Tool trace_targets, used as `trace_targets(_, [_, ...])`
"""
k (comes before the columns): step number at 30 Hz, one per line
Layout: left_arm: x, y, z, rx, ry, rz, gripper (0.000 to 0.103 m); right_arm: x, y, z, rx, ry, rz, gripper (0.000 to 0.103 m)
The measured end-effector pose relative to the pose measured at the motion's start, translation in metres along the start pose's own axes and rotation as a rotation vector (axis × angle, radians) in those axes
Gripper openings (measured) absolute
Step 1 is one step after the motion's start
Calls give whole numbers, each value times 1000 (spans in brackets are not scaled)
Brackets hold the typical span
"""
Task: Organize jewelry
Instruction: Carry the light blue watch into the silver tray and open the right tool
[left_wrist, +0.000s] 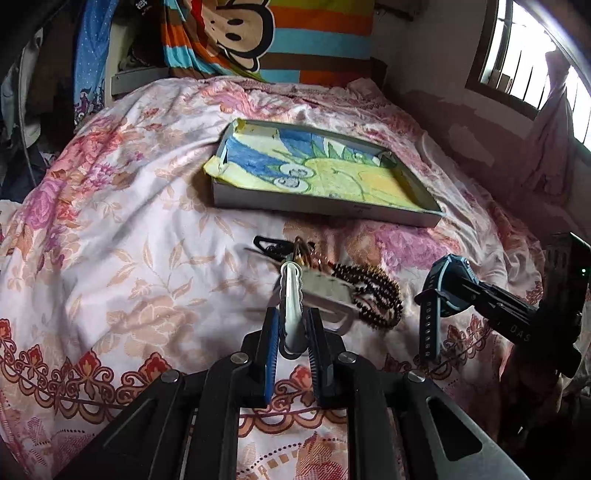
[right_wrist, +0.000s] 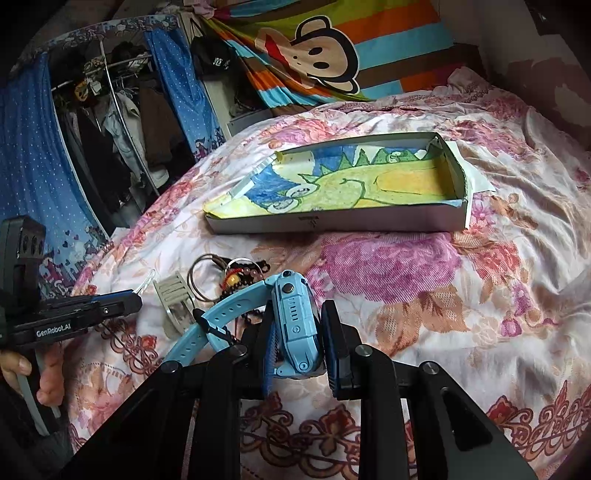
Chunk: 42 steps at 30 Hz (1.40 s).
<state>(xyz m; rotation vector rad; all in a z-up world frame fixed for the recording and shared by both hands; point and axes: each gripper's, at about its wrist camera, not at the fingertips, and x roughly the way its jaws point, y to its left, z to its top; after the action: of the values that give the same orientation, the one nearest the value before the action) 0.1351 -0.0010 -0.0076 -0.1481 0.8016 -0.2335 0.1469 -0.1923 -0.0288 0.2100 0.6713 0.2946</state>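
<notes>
My left gripper (left_wrist: 291, 328) is shut on a clear hair claw clip (left_wrist: 291, 299), held just above the bedspread; it also shows in the right wrist view (right_wrist: 173, 299). My right gripper (right_wrist: 299, 332) is shut on a light blue smartwatch (right_wrist: 293, 317), its strap (right_wrist: 218, 314) curving off to the left. The watch also shows in the left wrist view (left_wrist: 443, 284), to the right. A pile of dark bead bracelets (left_wrist: 373, 291), metal rings (right_wrist: 207, 277) and a black clip (left_wrist: 267, 245) lies between the grippers. A shallow box (left_wrist: 317, 203) lined with a dinosaur drawing sits beyond.
The floral bedspread (left_wrist: 129, 221) covers the whole bed. A striped monkey-print blanket (right_wrist: 332, 48) hangs at the head. A clothes rack with blue curtains (right_wrist: 110, 129) stands left of the bed. A wall and window (left_wrist: 535, 55) are on the right.
</notes>
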Motion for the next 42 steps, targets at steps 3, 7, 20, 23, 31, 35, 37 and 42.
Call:
trace_targets(3, [0,-13,11,24,-87,-36,14,1,3,12,-7,-41,2,20])
trace_targets(7, [11,-24,43,18,-183,-106,14,8,0,38,-22,-107,-22,20])
trace_targets(20, [119,18,128,-89,-111,6,14,85,-45,103,65,-132,-153,20])
trace_targets(23, [138,25,129,-107,-69,20,14,104,-53,95,77,-83,-179,20])
trace_targets(31, [158,32,126,-118,2,45,15,110,-43,91,29,-89,-210,20])
trace_targets(35, [154,28,126,-94,-2,56,21,104,-42,92,20,-90,-218,28])
trace_targets(37, [150,24,125,-77,-7,55,38,99,-41,91,15,-96,-225,44])
trace_targets(42, [112,21,123,-110,-137,25,79,80,-34,89,-1,-114,-248,51])
